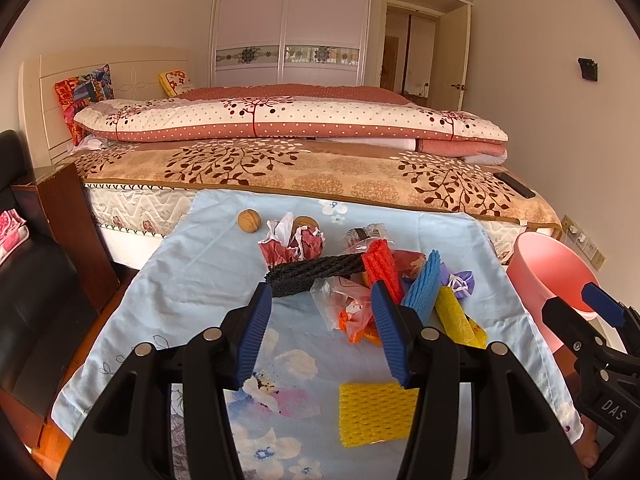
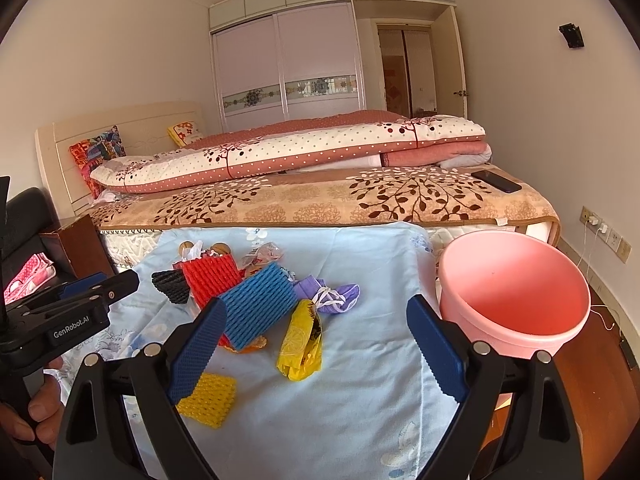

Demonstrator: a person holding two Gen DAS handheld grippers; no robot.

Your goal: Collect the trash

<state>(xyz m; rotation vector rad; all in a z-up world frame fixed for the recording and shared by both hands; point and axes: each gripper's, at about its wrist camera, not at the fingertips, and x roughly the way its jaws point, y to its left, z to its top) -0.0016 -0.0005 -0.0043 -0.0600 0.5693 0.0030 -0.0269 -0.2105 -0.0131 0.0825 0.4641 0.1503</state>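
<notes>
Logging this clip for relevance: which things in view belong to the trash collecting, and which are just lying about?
Job:
pink bucket
yellow foam net
blue foam net
red foam net
black foam net
yellow wrapper
purple mask

Lying about:
phone
folded quilt
patterned pillow

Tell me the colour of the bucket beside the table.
The bucket is pink, inside and out. It shows best in the right wrist view, at the cloth's right edge.

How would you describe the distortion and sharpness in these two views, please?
Left wrist view: strong fisheye, dark vignette in the corners, wardrobe edges bowed; the trash pile is sharp. Right wrist view: same curvature, bed edge bent, pink bucket stretched near the frame's side; even daylight, no glare, soft shadows.
</notes>
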